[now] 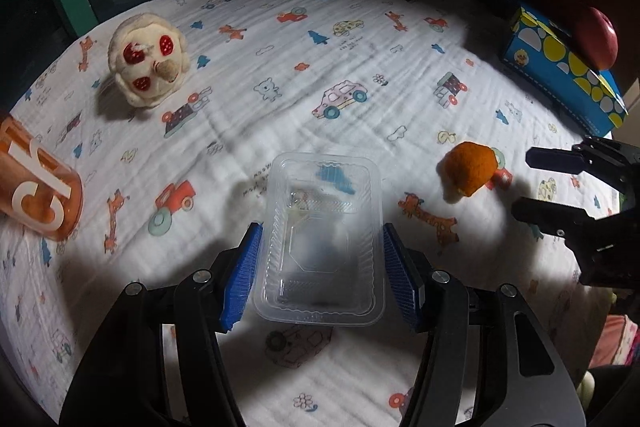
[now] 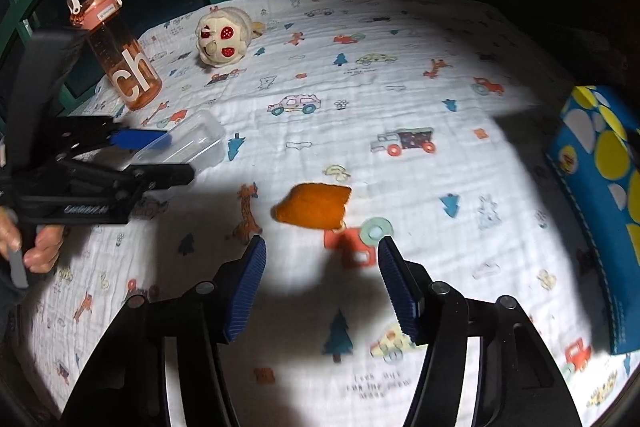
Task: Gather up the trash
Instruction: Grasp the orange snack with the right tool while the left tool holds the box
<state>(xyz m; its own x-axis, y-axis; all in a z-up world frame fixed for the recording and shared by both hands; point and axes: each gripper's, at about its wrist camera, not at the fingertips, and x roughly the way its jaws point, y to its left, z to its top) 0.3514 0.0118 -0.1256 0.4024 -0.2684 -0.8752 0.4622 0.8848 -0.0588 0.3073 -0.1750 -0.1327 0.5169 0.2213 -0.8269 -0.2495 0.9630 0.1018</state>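
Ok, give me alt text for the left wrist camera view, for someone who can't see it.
The left gripper holds a clear plastic container between its blue pads above a white cloth printed with cartoon vehicles and animals. An orange plush piece lies to the right near the open right gripper, with a cream plush toy at the far left.

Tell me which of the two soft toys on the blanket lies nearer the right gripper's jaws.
The orange plush piece, just ahead of the right gripper. The cream plush with red spots sits far back near the orange bottle.
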